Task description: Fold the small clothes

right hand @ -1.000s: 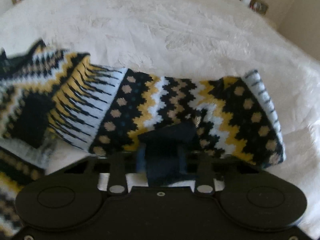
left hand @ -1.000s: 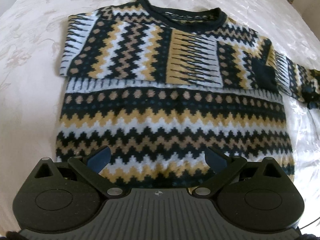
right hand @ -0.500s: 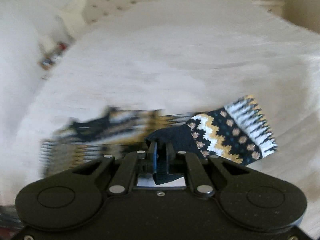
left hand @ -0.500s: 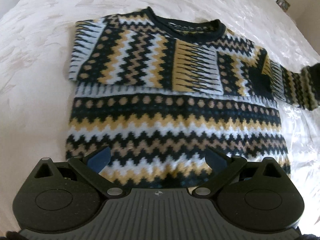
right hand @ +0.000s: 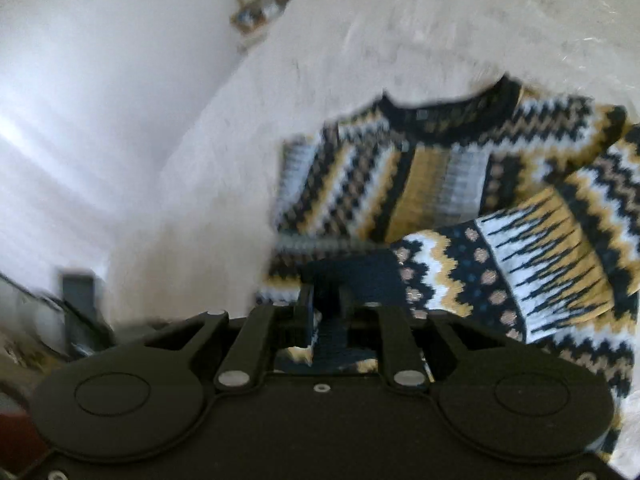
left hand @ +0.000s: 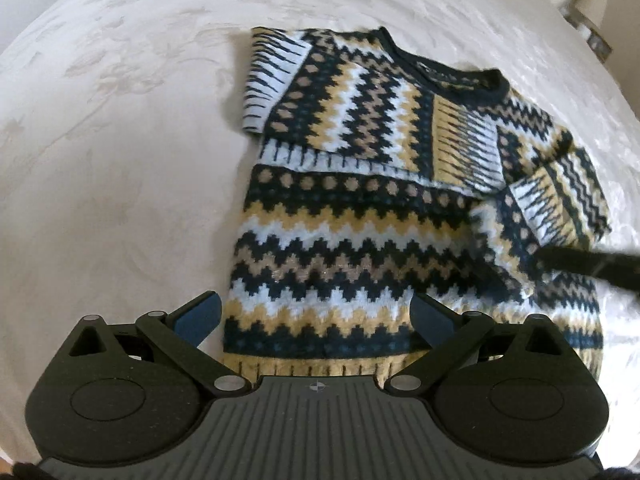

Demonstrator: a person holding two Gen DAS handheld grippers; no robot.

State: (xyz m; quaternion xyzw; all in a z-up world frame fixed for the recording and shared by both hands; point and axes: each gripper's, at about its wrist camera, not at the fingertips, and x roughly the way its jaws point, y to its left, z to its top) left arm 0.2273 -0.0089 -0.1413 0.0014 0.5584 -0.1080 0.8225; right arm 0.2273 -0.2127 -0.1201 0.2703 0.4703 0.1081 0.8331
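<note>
Folding the sweater (left hand: 360, 240) on the bed (left hand: 120, 160), you are opening the right gripper (right hand: 326, 312) around its second sleeve cuff (right hand: 352, 280) over the body; left gripper (left hand: 316, 312) is hovering wide, empty; body fold is remaining.

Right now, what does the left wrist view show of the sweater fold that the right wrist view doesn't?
Only the left wrist view: the sweater's bottom hem, and the left gripper open over it, holding nothing.

Only the right wrist view: the dark cuff of the sleeve between the right gripper's opening jaws.

Both: the collar, the other sleeve folded across the chest, and the white bedspread.
</note>
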